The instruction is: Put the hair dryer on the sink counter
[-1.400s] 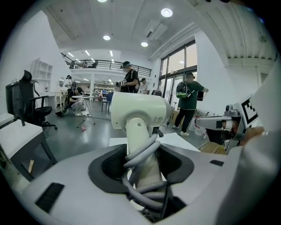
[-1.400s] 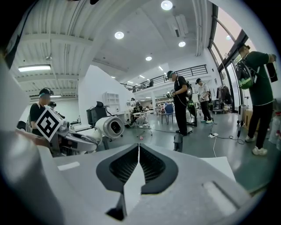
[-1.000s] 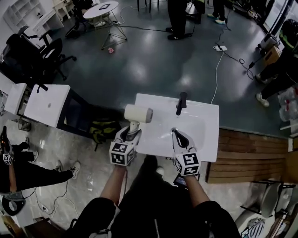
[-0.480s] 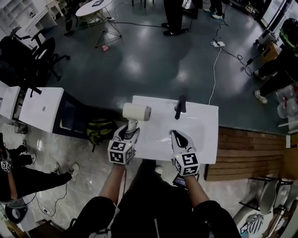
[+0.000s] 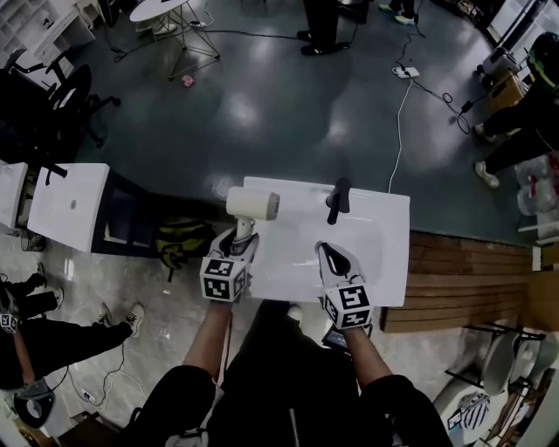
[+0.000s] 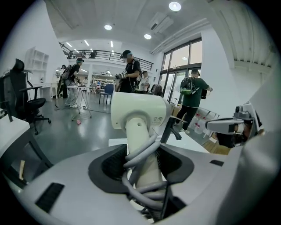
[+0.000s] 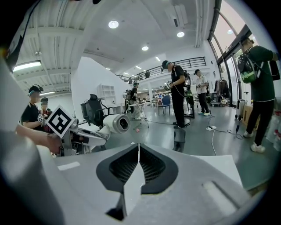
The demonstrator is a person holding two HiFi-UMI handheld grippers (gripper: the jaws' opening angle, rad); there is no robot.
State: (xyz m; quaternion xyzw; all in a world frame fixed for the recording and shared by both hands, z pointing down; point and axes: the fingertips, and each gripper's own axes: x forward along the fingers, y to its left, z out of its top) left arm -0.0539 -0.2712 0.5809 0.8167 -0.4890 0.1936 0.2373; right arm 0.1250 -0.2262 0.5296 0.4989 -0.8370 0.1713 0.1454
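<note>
A cream hair dryer (image 5: 252, 204) stands upright in my left gripper (image 5: 238, 242), which is shut on its handle and the grey cord wound around it (image 6: 142, 169). Its barrel (image 6: 139, 112) points right, over the left end of the white sink counter (image 5: 389, 253). A black faucet (image 5: 337, 198) rises at the counter's back edge. My right gripper (image 5: 330, 255) hovers over the basin, shut with nothing between its jaws. In the right gripper view the dryer (image 7: 116, 123) shows at the left with the left gripper's marker cube (image 7: 59, 121).
A white cabinet (image 5: 68, 200) stands left of the counter, a dark bag (image 5: 181, 236) on the floor between them. Wooden boards (image 5: 467, 284) lie to the right. Several people (image 5: 320, 22) stand on the grey floor beyond, with office chairs (image 5: 61, 96) and a cable (image 5: 400, 96).
The left gripper and hair dryer have shifted slightly left and toward the counter's front-left corner. The right gripper has hardly moved.
</note>
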